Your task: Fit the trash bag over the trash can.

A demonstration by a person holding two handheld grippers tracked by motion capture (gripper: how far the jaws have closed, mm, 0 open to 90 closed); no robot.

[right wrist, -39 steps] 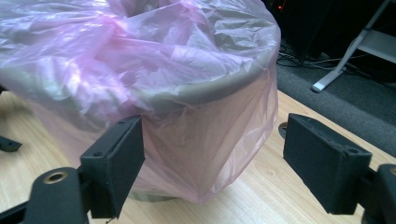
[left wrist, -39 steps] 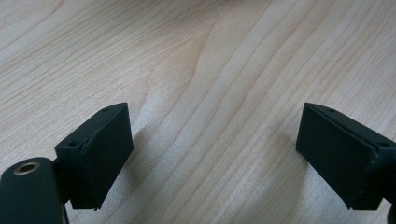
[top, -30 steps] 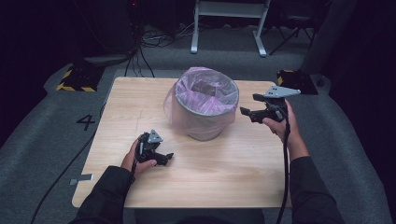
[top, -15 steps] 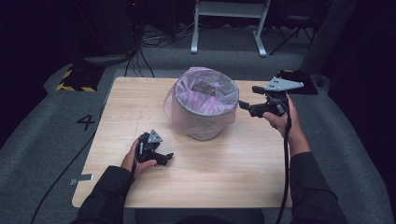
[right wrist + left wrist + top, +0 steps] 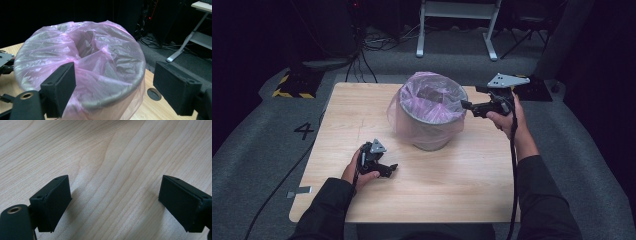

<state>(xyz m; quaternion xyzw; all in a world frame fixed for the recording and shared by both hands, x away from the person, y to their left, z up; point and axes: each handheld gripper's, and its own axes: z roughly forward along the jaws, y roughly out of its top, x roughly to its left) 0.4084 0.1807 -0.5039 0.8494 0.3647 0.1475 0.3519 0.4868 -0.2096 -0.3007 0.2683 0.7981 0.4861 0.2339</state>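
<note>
Now: bin mid-surface, pink bag lining it, folded over rim | right claw open, empty, level at rim's right edge, likely lined up to pinch bag | left claw open, empty, parked low on surface near bin, kept clear.

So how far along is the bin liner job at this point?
Done: the pink liner sits in the grey bin, its edge folded over the rim and hanging down the outside. In hand: the right tongs, open, are at the rim on the person's right, nothing gripped. The left tongs rest open on the table. Left: probably tidying the loose plastic bunched across the mouth.
</note>
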